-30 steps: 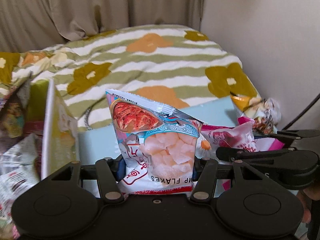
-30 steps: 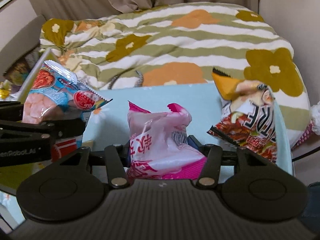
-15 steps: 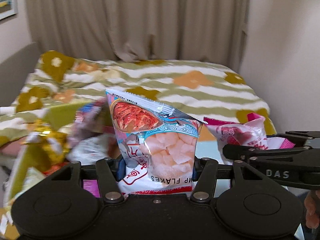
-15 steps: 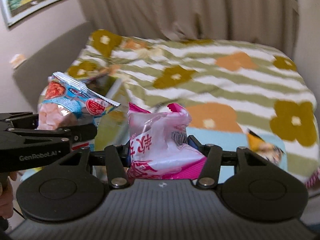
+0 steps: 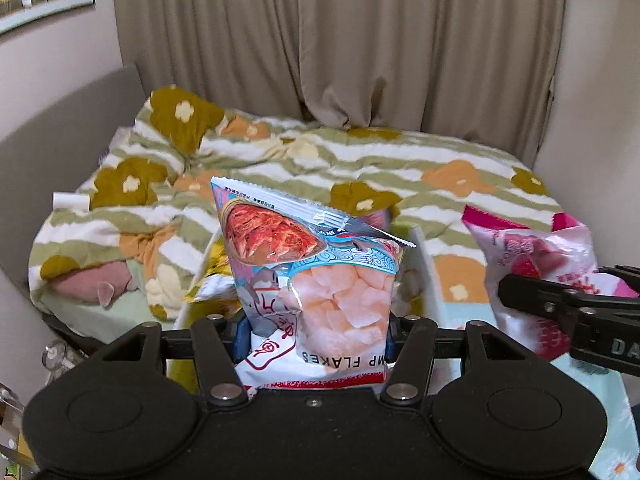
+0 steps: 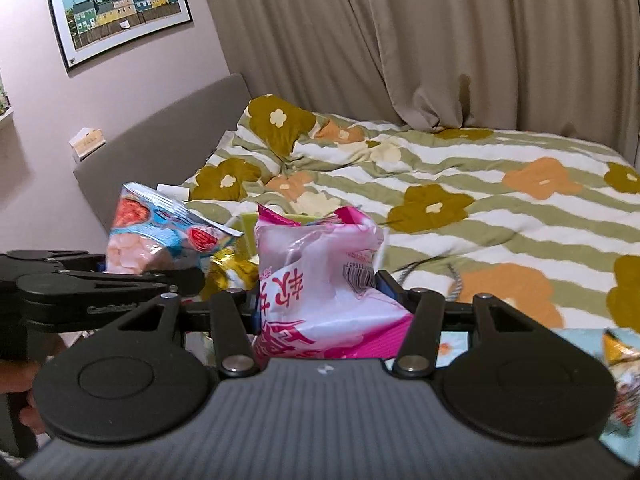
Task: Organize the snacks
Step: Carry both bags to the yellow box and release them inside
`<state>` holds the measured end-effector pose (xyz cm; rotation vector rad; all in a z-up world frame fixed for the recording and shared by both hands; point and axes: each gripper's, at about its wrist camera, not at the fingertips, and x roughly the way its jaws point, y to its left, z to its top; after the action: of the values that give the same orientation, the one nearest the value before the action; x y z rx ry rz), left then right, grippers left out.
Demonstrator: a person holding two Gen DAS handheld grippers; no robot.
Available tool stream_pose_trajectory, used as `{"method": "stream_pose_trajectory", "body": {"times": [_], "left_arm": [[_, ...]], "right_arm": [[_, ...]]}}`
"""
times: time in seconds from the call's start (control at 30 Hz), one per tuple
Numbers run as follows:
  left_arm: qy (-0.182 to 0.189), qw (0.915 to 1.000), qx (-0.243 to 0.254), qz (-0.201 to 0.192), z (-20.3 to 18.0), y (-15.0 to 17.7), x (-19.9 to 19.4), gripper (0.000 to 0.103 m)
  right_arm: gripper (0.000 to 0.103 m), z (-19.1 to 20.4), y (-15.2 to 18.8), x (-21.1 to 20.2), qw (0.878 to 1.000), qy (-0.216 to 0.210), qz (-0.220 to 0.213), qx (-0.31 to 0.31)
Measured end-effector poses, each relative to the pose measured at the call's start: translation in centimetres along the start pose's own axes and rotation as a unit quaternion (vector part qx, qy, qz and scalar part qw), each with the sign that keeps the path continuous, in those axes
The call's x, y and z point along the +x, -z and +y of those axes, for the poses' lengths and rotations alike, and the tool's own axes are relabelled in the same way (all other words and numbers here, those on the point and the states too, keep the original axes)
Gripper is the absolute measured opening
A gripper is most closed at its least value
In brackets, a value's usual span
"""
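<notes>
My left gripper is shut on a blue shrimp flakes bag and holds it up above a white storage box with snack packets inside. My right gripper is shut on a pink snack bag, held beside it; the pink bag also shows at the right of the left wrist view. The shrimp flakes bag shows at the left of the right wrist view, with the left gripper's body below it.
A bed with a striped flowered duvet lies behind. A light blue table carries an orange-topped snack bag at the right. A grey headboard, beige curtains and a framed picture stand behind.
Both grippers have lifted and swung left with their bags, from over the blue table to over the white box. Both keep their grip.
</notes>
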<state>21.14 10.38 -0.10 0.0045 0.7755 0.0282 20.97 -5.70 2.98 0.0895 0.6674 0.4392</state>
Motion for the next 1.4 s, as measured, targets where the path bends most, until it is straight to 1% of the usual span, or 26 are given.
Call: {"method": "stream_pose_trajectory", "body": {"times": [0.13,0.17,0.2,0.23,0.27,0.4,0.57,0.77,0.9,0.93,1.0,1.03,1.17,1.3,1.4], "left_arm": [[0.026,0.9994,0.001,0.024,3.0,0.3,2.3,0.062],[0.034,0.999,0.001,0.029,3.5,0.4,2.9,0.069],[0.043,0.9985,0.002,0.034,4.0,0.4,3.4,0.088],[0.05,0.9981,0.003,0.037,4.5,0.5,3.9,0.096],[0.055,0.9979,0.003,0.035,5.0,0.6,4.1,0.101],[0.083,0.9961,0.007,0.03,6.6,1.2,3.3,0.101],[0.084,0.9963,0.002,0.021,7.9,1.6,1.9,0.101],[0.067,0.9977,-0.005,-0.01,8.7,2.0,-0.2,0.101],[0.059,0.9982,-0.01,-0.011,9.2,2.3,-0.7,0.101],[0.056,0.9983,-0.008,-0.011,9.2,2.3,-0.7,0.101],[0.05,0.9987,-0.005,-0.011,9.2,2.7,-0.5,0.101],[0.049,0.9988,-0.003,-0.008,9.1,3.0,-0.3,0.101],[0.05,0.9987,0.005,0.008,9.1,4.2,0.4,0.101],[0.055,0.9984,0.005,0.015,9.1,4.9,0.6,0.101],[0.055,0.9984,0.01,0.01,8.9,5.1,0.2,0.101]], "right_arm": [[0.067,2.4,0.4,2.4,1.0,0.022,0.013,0.006],[0.067,2.9,0.5,2.9,0.999,0.028,0.016,0.01],[0.067,3.2,0.7,3.3,0.999,0.034,0.017,0.014],[0.067,3.6,0.8,3.9,0.999,0.04,0.019,0.019],[0.067,3.9,1.0,4.2,0.998,0.046,0.02,0.024],[0.067,4.6,1.7,4.8,0.997,0.068,0.025,0.042],[0.067,6.0,2.0,4.5,0.995,0.084,0.035,0.043],[0.068,7.0,1.5,4.6,0.996,0.074,0.041,0.031],[0.07,7.7,1.5,5.9,0.996,0.066,0.059,0.029],[0.071,7.8,1.6,6.4,0.995,0.068,0.067,0.03],[0.083,7.8,2.2,7.7,0.992,0.081,0.092,0.032],[0.103,7.6,2.7,8.3,0.99,0.086,0.102,0.036],[0.103,6.8,4.3,8.9,0.99,0.079,0.1,0.064],[0.103,7.3,4.9,8.2,0.991,0.09,0.086,0.051],[0.103,7.6,5.0,7.6,0.992,0.095,0.073,0.046]]}}
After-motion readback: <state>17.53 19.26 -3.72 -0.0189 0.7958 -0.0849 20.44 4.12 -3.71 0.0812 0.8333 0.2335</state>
